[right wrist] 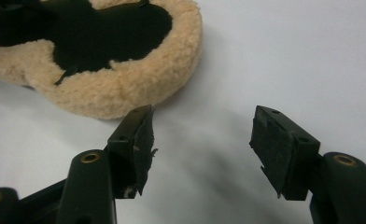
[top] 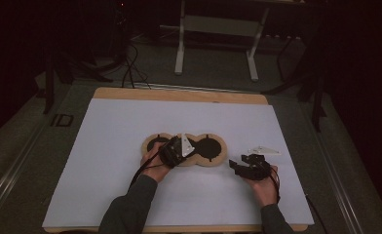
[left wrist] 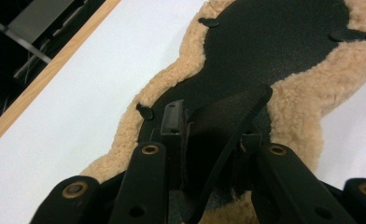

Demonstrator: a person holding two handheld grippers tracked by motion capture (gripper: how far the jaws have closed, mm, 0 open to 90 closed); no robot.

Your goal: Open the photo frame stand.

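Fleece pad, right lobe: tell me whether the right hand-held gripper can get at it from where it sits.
Probably yes. The right hand-held gripper hangs open just short of the fleece pad, with bare white table cover between them. The left hand-held gripper works the pad's other end, so that lobe looks free.

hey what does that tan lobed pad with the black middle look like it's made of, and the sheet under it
The pad's tan rim looks like curly fleece or sheepskin pile, matte and nubby. Its black middle seems a pebbled leather or vinyl, faintly sheened. The white sheet looks like smooth matte paper or thin plastic; which one is unclear. The left claw rests on the black part.
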